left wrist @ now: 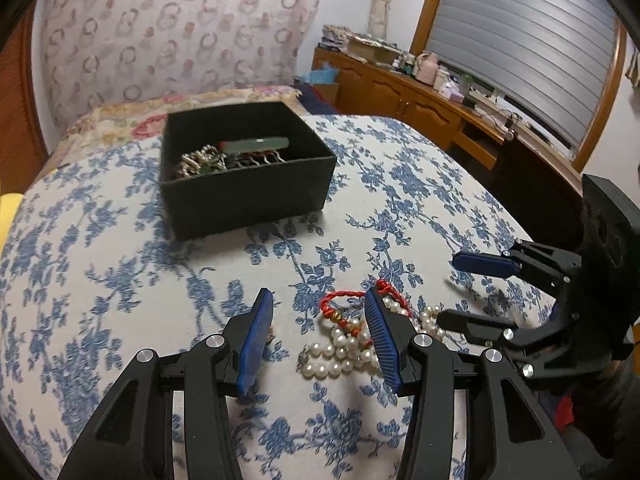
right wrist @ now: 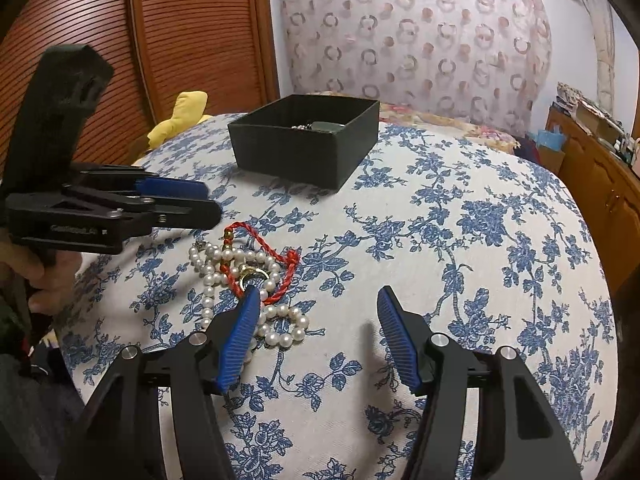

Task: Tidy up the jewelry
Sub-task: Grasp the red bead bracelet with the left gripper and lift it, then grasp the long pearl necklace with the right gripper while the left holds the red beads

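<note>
A bed spread with a blue-flowered white cover [left wrist: 120, 280] carries a black open box [left wrist: 244, 196] toward its far end and, nearer, a pearl necklace [right wrist: 280, 326] tangled with a red cord bracelet [right wrist: 276, 256].

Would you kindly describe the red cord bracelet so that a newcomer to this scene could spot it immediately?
Start at the black box on the blue-flowered bedspread, then come toward the two claws to the small heap of jewelry. The red cord bracelet lies tangled over the pearl necklace there. It is the only twisted red loop, with small gold beads, against white pearls.
</note>
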Motion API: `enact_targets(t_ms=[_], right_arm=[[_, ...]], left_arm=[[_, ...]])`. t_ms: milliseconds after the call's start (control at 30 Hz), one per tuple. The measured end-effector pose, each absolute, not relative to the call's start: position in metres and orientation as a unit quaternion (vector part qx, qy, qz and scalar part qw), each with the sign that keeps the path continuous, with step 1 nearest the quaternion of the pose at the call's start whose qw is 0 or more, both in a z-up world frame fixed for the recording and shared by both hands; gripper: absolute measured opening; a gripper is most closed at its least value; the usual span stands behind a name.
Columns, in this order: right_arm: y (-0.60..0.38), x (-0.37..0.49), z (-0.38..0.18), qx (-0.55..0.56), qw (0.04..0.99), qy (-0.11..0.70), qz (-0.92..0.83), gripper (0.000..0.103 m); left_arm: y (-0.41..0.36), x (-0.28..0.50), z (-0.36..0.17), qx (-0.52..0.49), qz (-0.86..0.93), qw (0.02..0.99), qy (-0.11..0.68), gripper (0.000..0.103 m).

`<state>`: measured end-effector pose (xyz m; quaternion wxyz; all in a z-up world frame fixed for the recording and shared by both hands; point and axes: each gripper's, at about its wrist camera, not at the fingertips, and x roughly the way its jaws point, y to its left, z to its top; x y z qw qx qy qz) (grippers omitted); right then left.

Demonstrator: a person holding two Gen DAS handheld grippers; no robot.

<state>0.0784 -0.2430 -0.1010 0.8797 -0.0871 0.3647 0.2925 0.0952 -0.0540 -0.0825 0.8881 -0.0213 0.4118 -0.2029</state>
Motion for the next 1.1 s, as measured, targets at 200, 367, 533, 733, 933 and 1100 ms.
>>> enact_targets(t_ms=[200, 367, 533, 733, 933, 1100], right_arm=[[-0.242, 0.076, -0.101, -0.089, 0.881, 0.36, 0.294, 0.063], [-0.244, 0.077, -0.101, -0.083, 0.881, 0.36, 0.294, 0.063], [-0.244, 0.077, -0.101, -0.084, 0.881, 0.36, 0.294, 0.063], [-0.243, 0.076, -0.101, -0.086, 0.881, 0.359, 0.294, 0.063], [-0.242, 0.075, -0.101, -0.085, 0.881, 0.361, 0.294, 0.063], [-0.242, 0.075, -0.101, -0.086, 0.881, 0.361, 0.294, 0.063]], left_arm=[[-0.06, 0.106, -0.093, -0.035, -0.216, 0.875, 0.432, 0.039], [-0.063, 0.112, -0.1, -0.044, -0.221, 0.867, 0.445, 0.028], [-0.065, 0.115, -0.101, -0.049, -0.221, 0.867, 0.444, 0.009], [-0.061, 0.11, -0.089, -0.05, -0.226, 0.875, 0.425, 0.008], [-0.059, 0.098, -0.061, -0.051, -0.23, 0.89, 0.391, 0.005], [-0.061, 0.09, -0.039, -0.038, -0.226, 0.904, 0.362, 0.005]])
